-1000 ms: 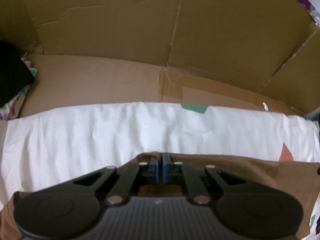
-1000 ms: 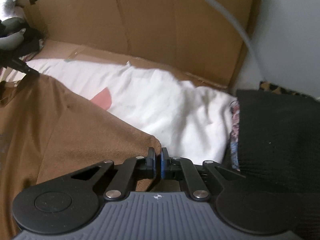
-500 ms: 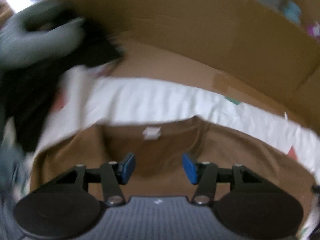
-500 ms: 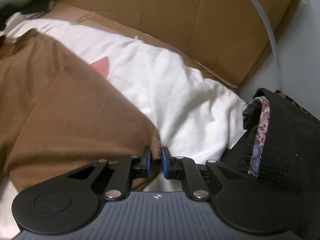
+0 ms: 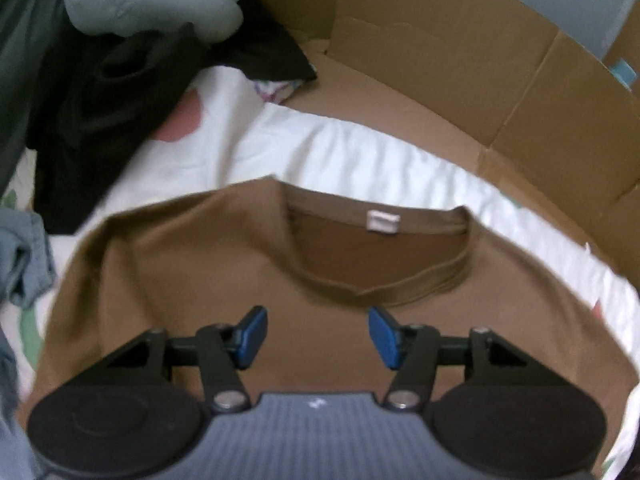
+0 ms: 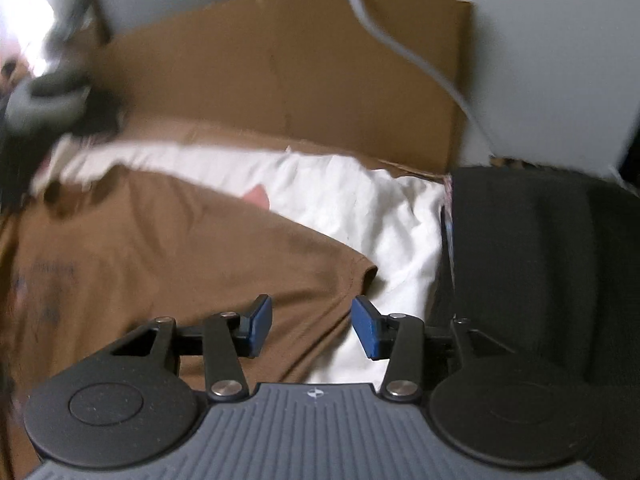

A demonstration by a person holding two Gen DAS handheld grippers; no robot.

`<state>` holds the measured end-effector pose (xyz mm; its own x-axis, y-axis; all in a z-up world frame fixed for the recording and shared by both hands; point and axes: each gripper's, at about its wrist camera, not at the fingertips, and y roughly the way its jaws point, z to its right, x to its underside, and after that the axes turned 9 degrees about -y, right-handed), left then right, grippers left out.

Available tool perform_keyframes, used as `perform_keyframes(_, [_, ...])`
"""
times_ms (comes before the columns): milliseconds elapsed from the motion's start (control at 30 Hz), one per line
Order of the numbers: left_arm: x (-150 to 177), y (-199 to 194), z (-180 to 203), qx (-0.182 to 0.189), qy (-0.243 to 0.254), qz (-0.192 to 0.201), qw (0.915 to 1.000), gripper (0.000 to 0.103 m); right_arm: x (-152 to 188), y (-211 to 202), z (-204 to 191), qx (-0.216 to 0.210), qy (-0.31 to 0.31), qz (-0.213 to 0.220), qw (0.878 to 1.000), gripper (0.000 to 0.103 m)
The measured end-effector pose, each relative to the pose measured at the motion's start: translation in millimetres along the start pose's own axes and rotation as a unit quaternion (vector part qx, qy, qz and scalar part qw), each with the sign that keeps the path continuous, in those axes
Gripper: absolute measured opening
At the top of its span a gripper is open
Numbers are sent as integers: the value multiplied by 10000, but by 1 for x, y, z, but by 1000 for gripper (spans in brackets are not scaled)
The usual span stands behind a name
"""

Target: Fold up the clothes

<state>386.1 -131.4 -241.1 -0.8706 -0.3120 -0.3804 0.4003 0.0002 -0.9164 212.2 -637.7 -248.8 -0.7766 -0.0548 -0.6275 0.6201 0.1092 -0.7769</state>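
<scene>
A brown T-shirt (image 5: 200, 264) lies flat on a white sheet (image 5: 340, 152), collar away from me, with a white neck label (image 5: 383, 221) showing. My left gripper (image 5: 318, 328) hovers over the chest just below the collar. Its jaws stand apart and are closing slightly, with nothing pinched between them. In the right wrist view the same shirt (image 6: 160, 248) spreads to the left and its sleeve hem (image 6: 352, 272) ends on the sheet (image 6: 360, 200). My right gripper (image 6: 313, 320) is over that sleeve edge. Its jaws are opening and the pads are off the cloth.
Cardboard walls (image 5: 460, 60) (image 6: 320, 80) ring the far side. A heap of black clothes (image 5: 100, 100) with a grey item (image 5: 152, 4) lies at far left, and blue-grey cloth (image 5: 24, 256) at the left edge. A folded black garment (image 6: 540, 260) sits at the right. A cable (image 6: 420, 60) hangs by the cardboard.
Both grippers went from shut on the shirt's edge to open, letting it go. The left one drew back and rose, bringing the collar into view. The right one lifted back slightly.
</scene>
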Motion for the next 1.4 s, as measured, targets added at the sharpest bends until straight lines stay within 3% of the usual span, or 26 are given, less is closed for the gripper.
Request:
perform_keyframes(167, [9, -21, -43, 136, 66, 11, 9999, 60, 28, 4, -27, 211, 428, -262, 9985, 50])
perform_keyframes(267, [15, -30, -62, 209, 154, 95, 9996, 60, 43, 12, -38, 306, 656, -420, 9965, 38])
perform_keyframes(333, [18, -35, -73, 243, 145, 152, 9995, 60, 52, 21, -43, 354, 777, -620, 9944, 38])
perform_keyframes(400, [23, -44, -85, 337, 40, 264, 9991, 60, 62, 27, -47, 407, 859, -778, 9924, 24])
perform_keyframes(433, [26, -49, -92, 397, -2, 343, 9986, 60, 67, 28, -48, 367, 856, -826, 9922, 8])
perform_keyframes(467, [30, -55, -99, 464, -8, 401, 9981, 60, 70, 29, -49, 338, 827, -860, 9923, 2])
perform_keyframes(567, [40, -74, -122, 484, 24, 501, 9976, 60, 77, 26, -46, 540, 807, -865, 9915, 0])
perform_keyframes(700, [38, -105, -159, 296, -116, 614, 9976, 60, 79, 18, -39, 579, 1066, -821, 9892, 0])
perform_keyframes(800, [31, -132, -184, 86, -124, 685, 9975, 61, 79, 4, -32, 359, 1636, -543, 9844, 2])
perform_keyframes(867, [27, -146, -197, -113, -22, 765, 9970, 64, 79, -6, -28, 185, 2013, -317, 9789, 15])
perform_keyframes(933, [25, -154, -209, -186, 64, 819, 9965, 66, 78, -5, -27, 147, 2169, -318, 9756, 23])
perform_keyframes(1233, [27, -165, -259, -506, -75, 830, 9952, 67, 73, 35, -36, -44, 2447, -546, 9680, 37])
perform_keyframes(1400, [27, -168, -278, -606, -238, 845, 9943, 67, 71, 43, -41, -4, 2482, -588, 9669, 36])
